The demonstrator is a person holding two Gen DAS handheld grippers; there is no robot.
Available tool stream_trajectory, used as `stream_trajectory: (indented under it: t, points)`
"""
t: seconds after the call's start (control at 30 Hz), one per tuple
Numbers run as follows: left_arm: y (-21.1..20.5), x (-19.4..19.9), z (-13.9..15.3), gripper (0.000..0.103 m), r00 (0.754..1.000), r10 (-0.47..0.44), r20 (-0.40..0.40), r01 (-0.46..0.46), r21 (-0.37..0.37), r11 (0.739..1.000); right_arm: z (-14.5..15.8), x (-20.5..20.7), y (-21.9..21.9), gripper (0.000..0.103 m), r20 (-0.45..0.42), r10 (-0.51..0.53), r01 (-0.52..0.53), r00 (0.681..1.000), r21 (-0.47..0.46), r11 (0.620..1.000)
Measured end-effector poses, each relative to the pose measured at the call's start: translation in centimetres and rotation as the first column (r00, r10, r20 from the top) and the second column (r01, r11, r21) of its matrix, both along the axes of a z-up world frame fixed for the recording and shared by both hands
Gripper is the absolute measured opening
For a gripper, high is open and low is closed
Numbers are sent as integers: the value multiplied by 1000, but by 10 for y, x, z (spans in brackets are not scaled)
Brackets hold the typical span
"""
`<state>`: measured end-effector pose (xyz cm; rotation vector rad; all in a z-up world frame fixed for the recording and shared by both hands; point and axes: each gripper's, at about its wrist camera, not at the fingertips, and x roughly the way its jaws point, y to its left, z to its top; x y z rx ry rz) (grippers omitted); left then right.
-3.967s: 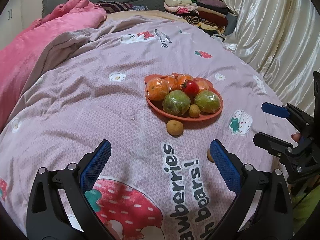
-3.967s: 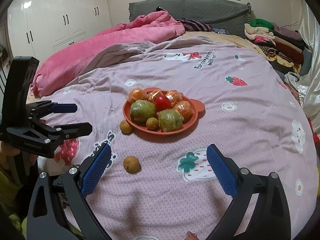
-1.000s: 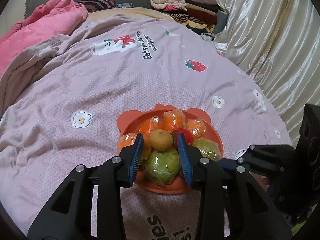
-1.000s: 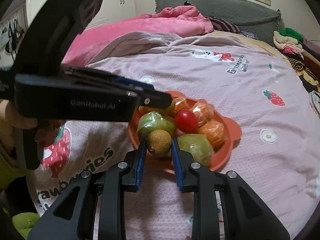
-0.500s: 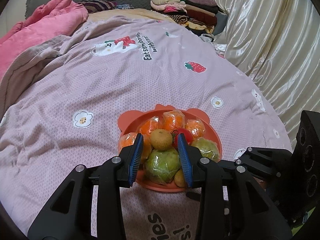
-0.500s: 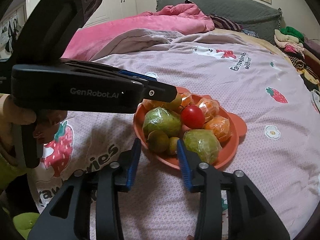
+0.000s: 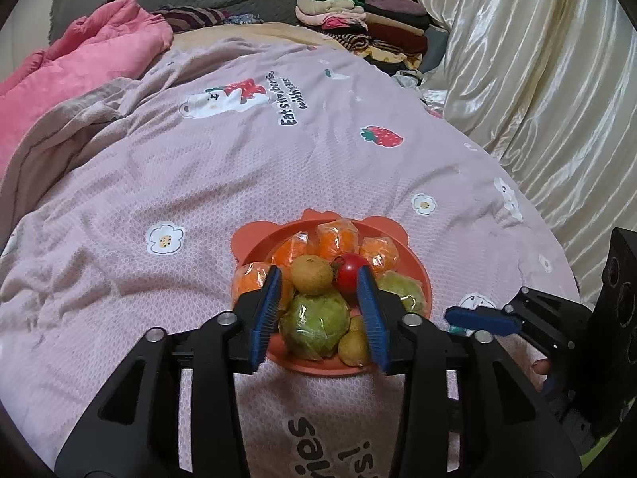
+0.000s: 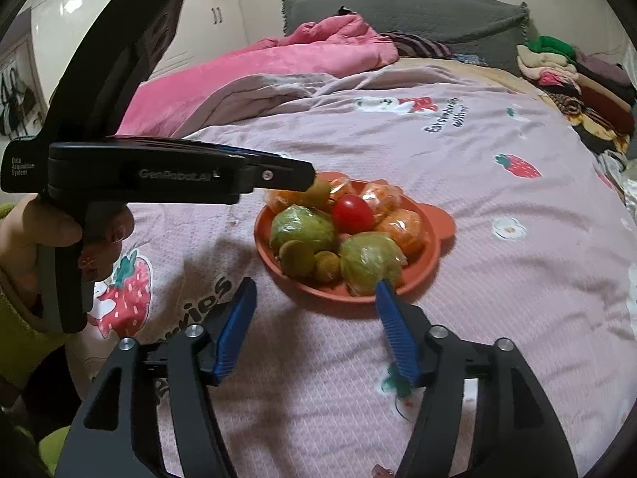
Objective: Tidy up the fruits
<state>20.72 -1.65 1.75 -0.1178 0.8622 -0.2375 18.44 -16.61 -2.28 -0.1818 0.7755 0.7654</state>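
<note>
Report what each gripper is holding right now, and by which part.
Nothing is held. The left gripper has just opened off the brown fruit on the pile; the right gripper has just opened, empty.

Both brown fruits (image 8: 296, 258) now sit in the orange plate (image 8: 432, 257); the right gripper (image 8: 314, 320) has just opened, empty, backing off the plate.
</note>
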Motion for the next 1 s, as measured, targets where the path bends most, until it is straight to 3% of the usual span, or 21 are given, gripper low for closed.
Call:
stream_trajectory:
  t: [0.17, 0.47, 0.8, 0.87, 1.0]
  points:
    - [-1, -7, 4, 35, 1000, -3, 13, 3, 4, 1000, 2, -2, -11, 82, 10, -64, 64, 998, -6, 998]
    - [3, -20, 12, 42, 999, 11, 39, -11, -10, 1000, 10, -3, -22, 93, 37, -117, 118, 992, -12, 993]
    - [5, -40, 20, 48, 997, 32, 65, -31, -9, 999, 18, -10, -29, 98, 57, -174, 175, 983, -28, 984]
    - [6, -45, 22, 63, 996, 44, 74, -44, 2, 999, 20, -12, -31, 98, 62, -187, 189, 980, -24, 982]
    - [8, -53, 23, 63, 996, 53, 77, -54, 7, 999, 24, -16, -34, 98, 69, -206, 208, 976, -23, 978]
